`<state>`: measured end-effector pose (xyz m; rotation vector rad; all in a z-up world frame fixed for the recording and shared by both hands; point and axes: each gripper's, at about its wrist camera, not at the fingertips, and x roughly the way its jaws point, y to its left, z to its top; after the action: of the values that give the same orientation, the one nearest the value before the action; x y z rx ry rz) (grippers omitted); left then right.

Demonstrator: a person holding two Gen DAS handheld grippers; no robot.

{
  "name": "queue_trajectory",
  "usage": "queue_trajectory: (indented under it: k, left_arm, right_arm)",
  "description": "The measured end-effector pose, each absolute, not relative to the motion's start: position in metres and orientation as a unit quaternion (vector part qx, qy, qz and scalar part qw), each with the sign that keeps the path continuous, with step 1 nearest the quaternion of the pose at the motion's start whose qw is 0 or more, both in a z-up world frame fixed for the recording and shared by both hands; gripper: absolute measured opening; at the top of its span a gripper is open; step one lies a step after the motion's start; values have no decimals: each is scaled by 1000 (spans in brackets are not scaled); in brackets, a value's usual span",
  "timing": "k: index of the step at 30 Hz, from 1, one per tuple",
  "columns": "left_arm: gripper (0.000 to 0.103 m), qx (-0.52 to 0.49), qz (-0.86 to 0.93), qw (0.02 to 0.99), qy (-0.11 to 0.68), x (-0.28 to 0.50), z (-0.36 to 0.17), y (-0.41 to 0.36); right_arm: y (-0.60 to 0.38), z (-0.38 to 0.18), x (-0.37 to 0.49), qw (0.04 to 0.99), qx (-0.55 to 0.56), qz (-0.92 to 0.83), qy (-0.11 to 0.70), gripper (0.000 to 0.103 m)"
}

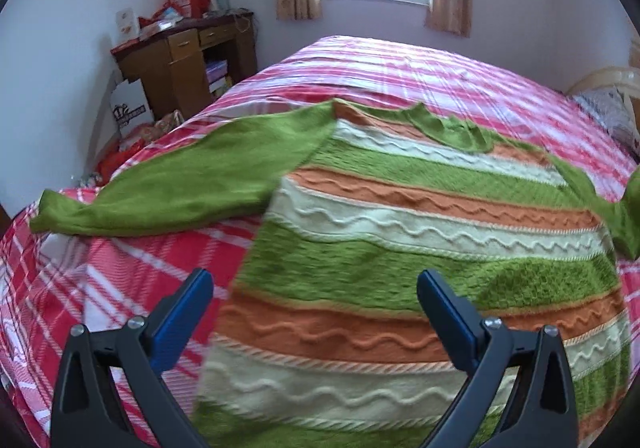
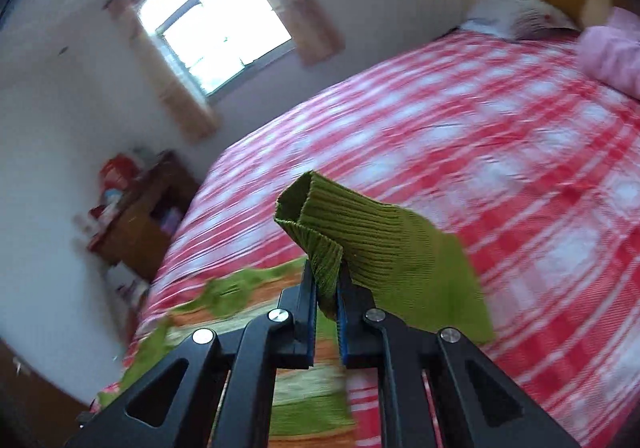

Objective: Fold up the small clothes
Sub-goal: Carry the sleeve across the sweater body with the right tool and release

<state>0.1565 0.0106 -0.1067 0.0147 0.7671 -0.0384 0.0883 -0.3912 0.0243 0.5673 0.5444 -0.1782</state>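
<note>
1. Left wrist view: my left gripper [image 1: 314, 284] hangs with its blue-padded jaws spread wide, holding nothing, above the lower part of the striped sweater [image 1: 400, 232].
2. I see the sweater lying flat across the middle of the bed [image 1: 460, 63], on the red plaid cover, with its left sleeve [image 1: 168, 187] stretched toward the bed's left edge.
3. Right wrist view: my right gripper [image 2: 326, 288] is closed tight on the ribbed green cuff [image 2: 348, 232] of the other sleeve, lifted clear of the bed.
4. I can make out a wooden desk [image 1: 188, 55] by the far wall.
</note>
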Motion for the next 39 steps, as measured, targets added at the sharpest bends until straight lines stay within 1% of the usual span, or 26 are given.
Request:
queue_trajectory:
  k: [4,12,17,27,33,34,36,37,38,39]
  left_arm:
    - [103,-5,-8,931,364,157,-103,28]
    - [103,-7,4,939,344,156,-98,49]
    - [103,-3,11,942,335,156,-100,62]
    - [103,-5,25,942,334,164,-110,82]
    - [103,-16,33,938,345,168,-118,93]
    - [103,-19,33,937,346,168,-119,94]
    - [103,-23,35,936,349,170,-122,97]
    - [103,-24,36,936,350,170,-122,98]
    - [103,-25,35,935,353,172,-124,99]
    - [103,-23,35,934,356,173,-125,99]
  right_arm:
    - [-338,18,125,920,275,-39,277,8]
    - [-250,-14,194,904,294,34,308,8]
    - [-192,-31,226,901,275,68,327,8]
    - [-132,-78,270,890,251,96,368,8]
    - [-112,-120,281,877,235,112,404,8]
    - [-110,-125,282,875,234,117,408,11]
    - [-104,-138,283,866,239,133,419,12]
    - [-102,-143,284,857,248,148,426,16]
    - [-100,-148,285,845,261,170,434,26]
    - [-99,-151,284,838,273,188,433,31]
